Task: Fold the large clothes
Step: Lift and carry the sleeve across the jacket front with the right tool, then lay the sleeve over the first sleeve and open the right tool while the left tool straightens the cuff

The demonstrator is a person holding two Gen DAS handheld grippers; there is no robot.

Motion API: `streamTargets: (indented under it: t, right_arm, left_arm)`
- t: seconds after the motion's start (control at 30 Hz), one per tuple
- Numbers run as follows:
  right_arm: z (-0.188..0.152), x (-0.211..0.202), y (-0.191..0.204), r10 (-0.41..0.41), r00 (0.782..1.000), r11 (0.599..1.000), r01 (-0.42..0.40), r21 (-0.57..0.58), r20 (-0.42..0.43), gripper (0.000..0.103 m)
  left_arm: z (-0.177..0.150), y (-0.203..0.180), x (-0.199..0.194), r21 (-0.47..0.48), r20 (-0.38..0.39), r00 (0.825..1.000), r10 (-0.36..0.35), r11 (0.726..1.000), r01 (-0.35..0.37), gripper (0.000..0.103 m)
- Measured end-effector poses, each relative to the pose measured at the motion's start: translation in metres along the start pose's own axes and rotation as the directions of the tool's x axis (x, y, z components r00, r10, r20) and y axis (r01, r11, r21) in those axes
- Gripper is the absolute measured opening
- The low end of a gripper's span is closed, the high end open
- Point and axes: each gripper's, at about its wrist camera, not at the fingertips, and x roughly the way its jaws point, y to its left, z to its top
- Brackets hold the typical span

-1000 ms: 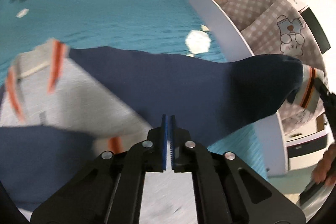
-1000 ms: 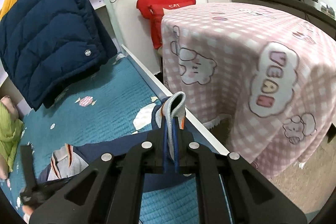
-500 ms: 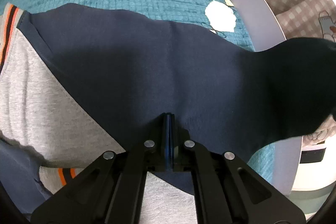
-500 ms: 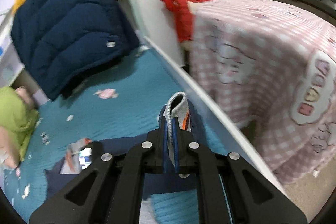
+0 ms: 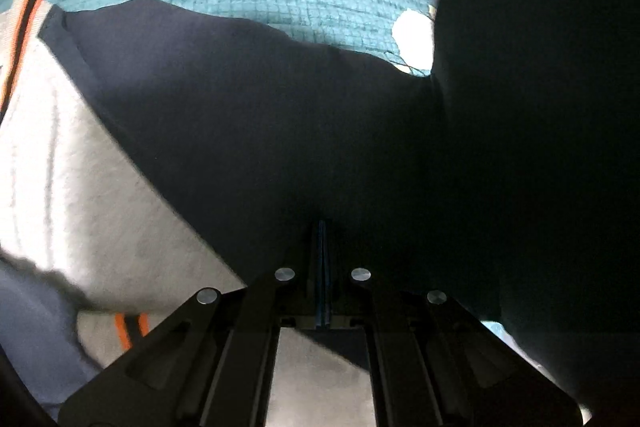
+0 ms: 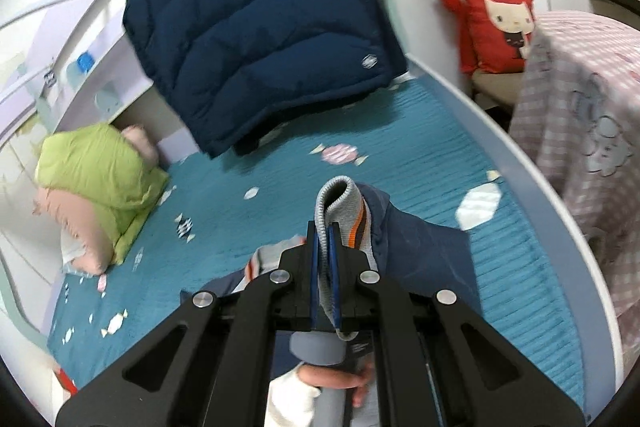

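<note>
Teal bed (image 6: 500, 259) under sweater (image 5: 240, 115). My left claw (image 5: 323, 227) clenched, pinning navy cloth; right claw (image 6: 325, 247) grasping cuff (image 6: 340, 203). Carry sleeve across flat, without dragging the body.

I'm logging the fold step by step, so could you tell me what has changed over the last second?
The right gripper has swung the ribbed cuff from beside the pink checked cloth back over the teal bedspread, and the navy sleeve now drapes across the left wrist view. The left gripper has sunk onto the navy and grey sweatshirt. Both grippers stay shut, and the right keeps the cuff.
</note>
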Motion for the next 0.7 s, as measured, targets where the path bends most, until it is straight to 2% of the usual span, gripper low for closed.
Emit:
streamTargets:
  t: [0.07, 0.13, 0.27, 0.4, 0.47, 0.6, 0.7]
  right_arm:
    - [-0.007, 0.006, 0.013, 0.021, 1.000, 1.000, -0.021, -0.010, -0.015, 0.005]
    - [-0.011, 0.013, 0.026, 0.034, 0.999, 0.999, -0.035, -0.018, -0.030, 0.005]
    - [-0.019, 0.025, 0.051, 0.075, 0.996, 0.996, -0.078, -0.046, -0.052, 0.005]
    - [-0.027, 0.042, 0.072, 0.102, 0.990, 0.992, -0.108, -0.064, -0.095, 0.005]
    - [-0.036, 0.057, 0.083, 0.087, 0.988, 0.992, -0.098, -0.084, -0.124, 0.005]
    - [-0.057, 0.094, 0.089, 0.092, 0.977, 0.993, -0.104, -0.052, -0.194, 0.005]
    - [-0.083, 0.133, 0.094, 0.100, 0.949, 0.994, -0.111, -0.020, -0.300, 0.005]
  left_arm:
    - [-0.007, 0.002, -0.015, 0.028, -0.014, 1.000, -0.013, 1.000, 0.013, 0.000]
    - [-0.018, 0.013, -0.039, 0.049, -0.002, 0.999, 0.037, 0.998, -0.037, 0.000]
    - [-0.036, 0.053, -0.075, -0.006, 0.001, 0.997, 0.076, 0.997, -0.076, 0.000]
    - [-0.057, 0.100, -0.116, -0.046, 0.063, 0.982, 0.176, 0.984, -0.173, 0.000]
    - [-0.065, 0.120, -0.132, -0.076, 0.078, 0.977, 0.199, 0.978, -0.193, 0.000]
    - [-0.081, 0.162, -0.162, -0.145, 0.109, 0.960, 0.257, 0.960, -0.240, 0.000]
    - [-0.089, 0.188, -0.179, -0.198, 0.119, 0.949, 0.292, 0.944, -0.265, 0.000]
